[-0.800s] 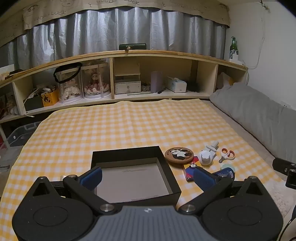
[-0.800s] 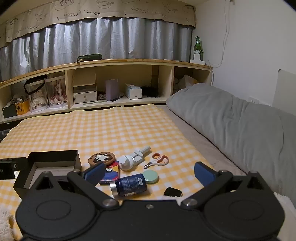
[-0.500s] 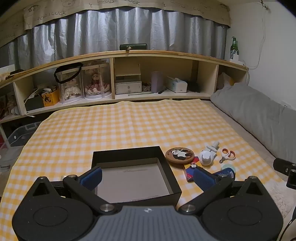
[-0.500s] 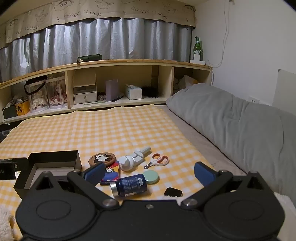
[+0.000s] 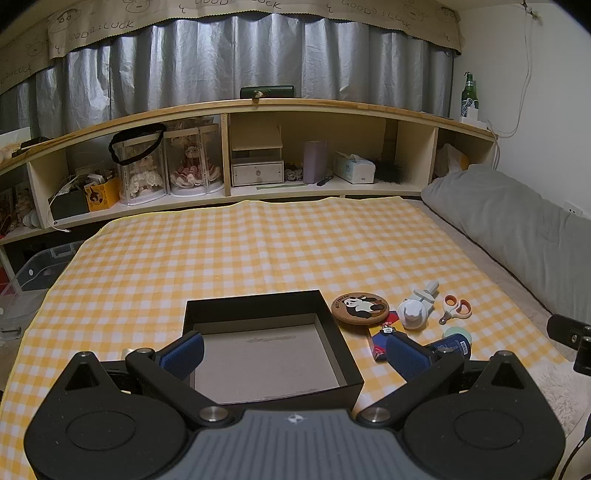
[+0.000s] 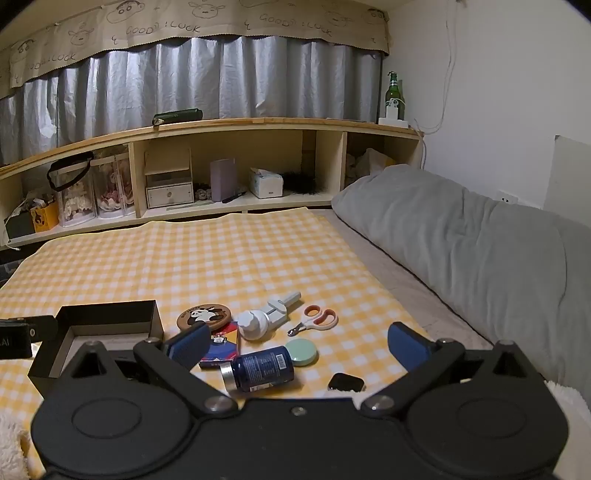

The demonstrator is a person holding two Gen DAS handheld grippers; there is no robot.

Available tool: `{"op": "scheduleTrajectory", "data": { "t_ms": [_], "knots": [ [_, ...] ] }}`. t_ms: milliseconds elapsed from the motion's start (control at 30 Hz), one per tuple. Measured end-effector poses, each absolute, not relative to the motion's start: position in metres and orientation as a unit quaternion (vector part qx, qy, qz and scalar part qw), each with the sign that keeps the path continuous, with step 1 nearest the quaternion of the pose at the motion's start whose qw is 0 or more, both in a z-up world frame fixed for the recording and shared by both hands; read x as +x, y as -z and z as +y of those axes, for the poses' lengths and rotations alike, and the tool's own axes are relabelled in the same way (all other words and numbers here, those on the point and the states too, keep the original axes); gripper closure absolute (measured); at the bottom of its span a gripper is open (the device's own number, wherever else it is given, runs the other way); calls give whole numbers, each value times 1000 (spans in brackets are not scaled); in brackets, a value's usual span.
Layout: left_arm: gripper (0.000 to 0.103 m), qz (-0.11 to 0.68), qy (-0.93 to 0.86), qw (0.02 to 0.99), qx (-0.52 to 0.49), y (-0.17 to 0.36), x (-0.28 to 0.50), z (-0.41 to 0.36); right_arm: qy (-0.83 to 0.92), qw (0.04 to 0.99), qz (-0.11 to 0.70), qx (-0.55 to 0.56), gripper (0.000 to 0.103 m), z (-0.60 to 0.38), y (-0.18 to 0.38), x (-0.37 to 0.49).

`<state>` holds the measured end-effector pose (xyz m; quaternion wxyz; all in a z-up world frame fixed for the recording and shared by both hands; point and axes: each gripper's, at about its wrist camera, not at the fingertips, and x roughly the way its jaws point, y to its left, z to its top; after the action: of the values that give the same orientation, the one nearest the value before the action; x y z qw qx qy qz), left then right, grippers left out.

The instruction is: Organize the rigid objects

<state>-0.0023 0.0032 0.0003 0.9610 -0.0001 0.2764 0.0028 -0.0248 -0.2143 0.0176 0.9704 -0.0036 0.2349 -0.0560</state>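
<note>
Both claws gape empty: the left claw point(image 5: 293, 350) over the empty black box point(image 5: 267, 354), the right claw point(image 6: 297, 343) over a lying blue bottle point(image 6: 258, 369). That round bottle may roll away on the soft bed. The valance point(image 6: 199, 26) reads "GOOD LUCK"; the bottle's label is unreadable.

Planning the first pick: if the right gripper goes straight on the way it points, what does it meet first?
Probably the blue bottle, lying between the open right gripper fingers' lines; depth is uncertain.
</note>
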Motion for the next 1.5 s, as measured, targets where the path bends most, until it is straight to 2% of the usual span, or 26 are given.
{"op": "scheduleTrajectory", "data": {
  "t_ms": [1500],
  "knots": [
    [0, 277, -4, 961, -1, 0, -2, 2, 56, 970, 237, -2, 0, -214, -16, -25]
  ]
}}
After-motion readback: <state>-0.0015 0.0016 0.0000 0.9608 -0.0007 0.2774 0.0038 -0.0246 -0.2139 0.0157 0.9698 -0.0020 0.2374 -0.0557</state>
